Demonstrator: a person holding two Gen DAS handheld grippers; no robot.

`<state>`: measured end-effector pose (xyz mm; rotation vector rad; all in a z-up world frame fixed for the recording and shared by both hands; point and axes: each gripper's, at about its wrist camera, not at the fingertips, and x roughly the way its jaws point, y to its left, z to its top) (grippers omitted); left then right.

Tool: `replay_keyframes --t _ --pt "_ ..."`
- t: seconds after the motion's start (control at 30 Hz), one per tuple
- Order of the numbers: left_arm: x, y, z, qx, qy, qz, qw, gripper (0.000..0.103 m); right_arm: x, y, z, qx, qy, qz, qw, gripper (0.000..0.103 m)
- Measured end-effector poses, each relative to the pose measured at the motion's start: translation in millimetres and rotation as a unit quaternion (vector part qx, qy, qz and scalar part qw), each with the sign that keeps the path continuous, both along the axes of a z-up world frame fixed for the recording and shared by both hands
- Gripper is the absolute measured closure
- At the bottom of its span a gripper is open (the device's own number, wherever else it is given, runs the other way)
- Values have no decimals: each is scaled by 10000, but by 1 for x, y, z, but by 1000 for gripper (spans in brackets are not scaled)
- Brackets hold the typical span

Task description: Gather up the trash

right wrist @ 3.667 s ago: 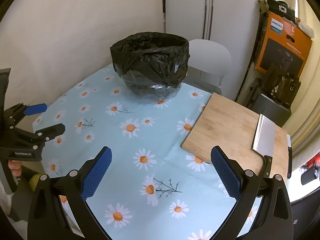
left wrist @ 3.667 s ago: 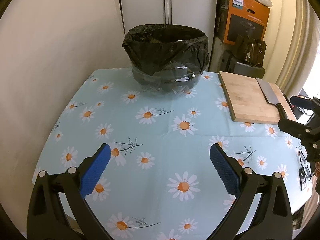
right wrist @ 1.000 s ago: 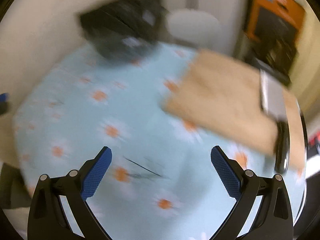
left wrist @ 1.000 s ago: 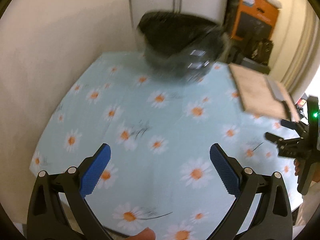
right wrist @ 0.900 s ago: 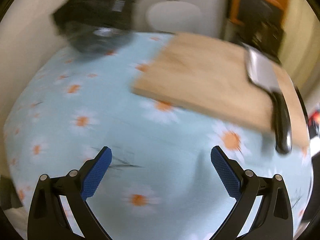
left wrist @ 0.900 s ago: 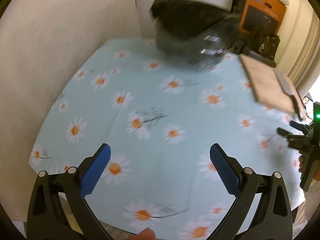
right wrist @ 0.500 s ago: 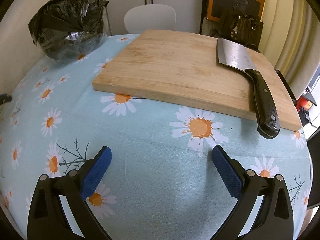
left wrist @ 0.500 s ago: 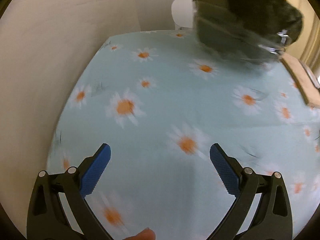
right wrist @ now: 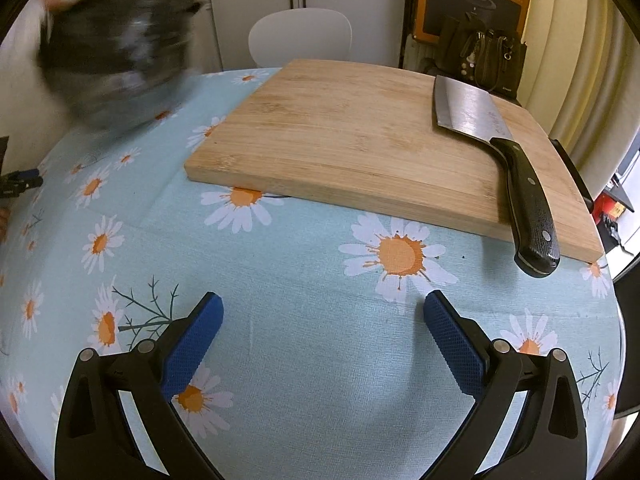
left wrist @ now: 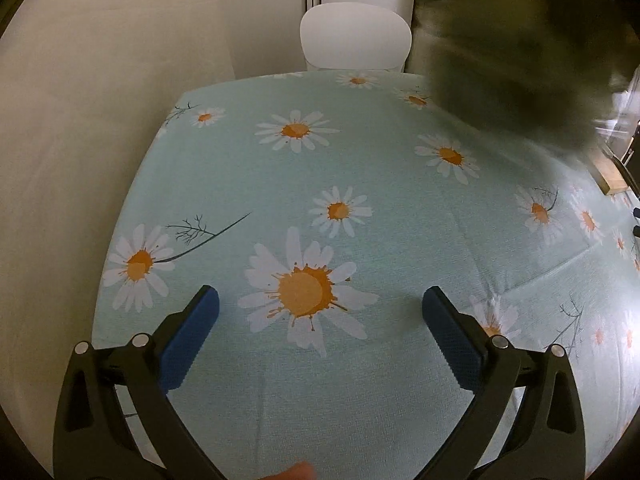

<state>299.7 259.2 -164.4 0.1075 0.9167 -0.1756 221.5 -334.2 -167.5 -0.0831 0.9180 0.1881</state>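
A: Gripper status?
B: Left gripper (left wrist: 320, 312) jaws spread wide, empty, low over the daisy tablecloth (left wrist: 360, 184). Right gripper (right wrist: 322, 316) same, nothing between the pads.
A: Trash bin?
B: Black-bagged bin (right wrist: 116, 52), motion-blurred, at the table's far left in the right view, beside the cutting board (right wrist: 360, 140); upper right in the left view.
A: Anything else?
B: Cleaver (right wrist: 496, 152) lies flat on the board, handle overhanging the near edge. White chair (left wrist: 355, 38) behind the table.

We see a table (right wrist: 304, 264) in daisy-print cloth; a wooden cutting board (right wrist: 360, 140) upper right of frame, a blurred black-bagged bin (right wrist: 116, 64) upper left, touching uncertain.
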Motion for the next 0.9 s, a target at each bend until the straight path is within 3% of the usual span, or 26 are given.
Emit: replay_keyframes --t 0.9 --pt "0 0 2 17 19 -7 10000 4 -1 0 0 2 2 1 10000 6"
